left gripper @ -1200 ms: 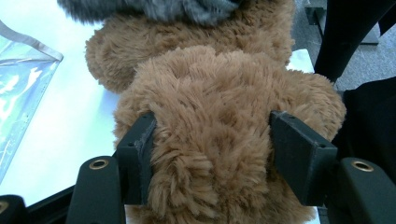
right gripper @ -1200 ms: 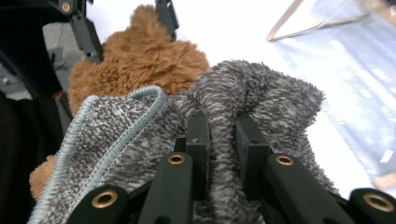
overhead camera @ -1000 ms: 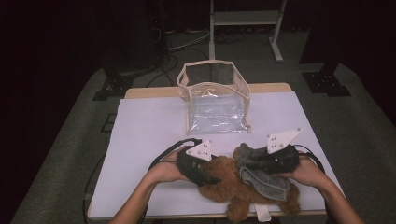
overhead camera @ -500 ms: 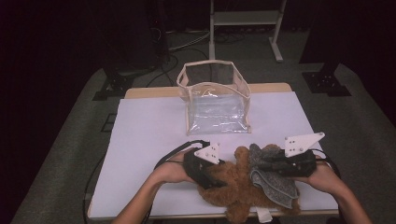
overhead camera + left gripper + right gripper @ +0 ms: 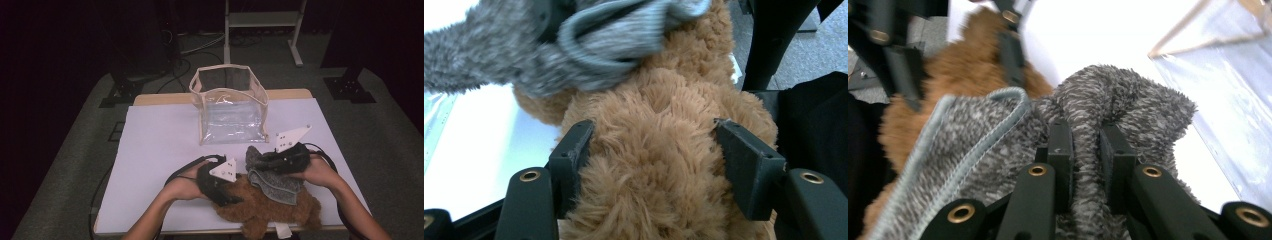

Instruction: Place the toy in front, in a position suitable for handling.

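Observation:
A brown plush bear (image 5: 265, 215) lies at the table's near edge. My left gripper (image 5: 227, 196) reaches onto it from the left. In the left gripper view the jaws (image 5: 654, 125) have just been closing, and both pads press into the brown fur (image 5: 659, 165). A fuzzy grey garment with a pale blue ribbed hem (image 5: 274, 184) drapes over the bear's upper right. My right gripper (image 5: 257, 161) is shut on a raised fold of it; in the right gripper view that fold (image 5: 1120, 95) is pinched between the jaws (image 5: 1085, 127).
A clear plastic bag with beige trim (image 5: 231, 107) stands open at the middle back of the white table cover (image 5: 160, 150). Cables trail from both grippers. Dark floor and a metal stand (image 5: 262, 20) lie beyond the table.
My right gripper swung right with the grey garment, then came back left and slightly up, lifting a fold. The left hand stayed on the bear.

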